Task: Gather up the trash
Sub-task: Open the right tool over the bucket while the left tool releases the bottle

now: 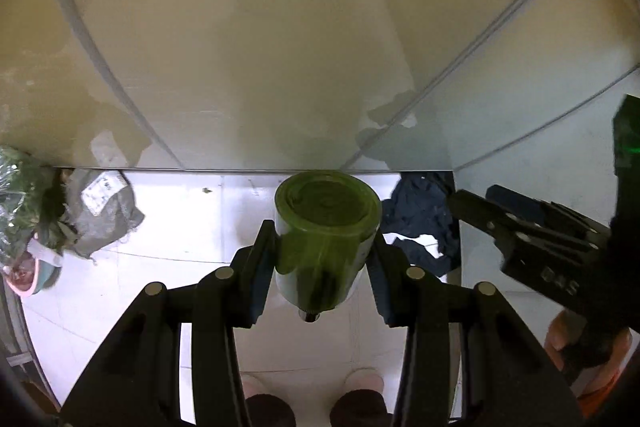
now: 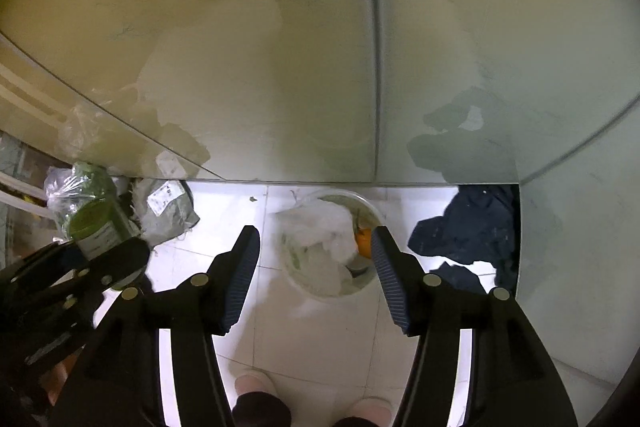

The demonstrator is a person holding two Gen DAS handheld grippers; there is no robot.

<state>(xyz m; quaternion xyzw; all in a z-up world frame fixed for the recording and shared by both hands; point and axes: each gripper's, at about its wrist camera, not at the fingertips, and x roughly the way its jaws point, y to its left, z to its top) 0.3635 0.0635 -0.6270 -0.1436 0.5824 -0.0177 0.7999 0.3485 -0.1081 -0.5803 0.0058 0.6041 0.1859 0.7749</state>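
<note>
Biggest thing in view is the frosted glass wall (image 2: pixel 280 47) right in front of us, with the white tiled floor (image 2: pixel 320 339) running up to it. On the floor by the right corner there's a heap of dark blue cloth (image 2: pixel 472 227), and off to the left a crumpled grey bag (image 1: pixel 102 215) with a label on it.

Between those sits the white trash bin (image 2: pixel 320 291), already stuffed with white plastic and something orange (a peel maybe, hard to say). It's right below our right gripper (image 2: pixel 316 247), whose fingers are spread wide with nothing in them.

Our left gripper (image 1: pixel 326 247) is where the action is: its fingers are closed around a roll of green trash bags (image 1: pixel 328 227), held up in the air near the glass. The right-hand view shows the same roll off to the left of the bin, not over it.

So we reckon we're at the bag-prep stage. Next move probably calls for the free right fingers to come across, catch the loose end of the roll and peel a bag off while the left holds tight.
</note>
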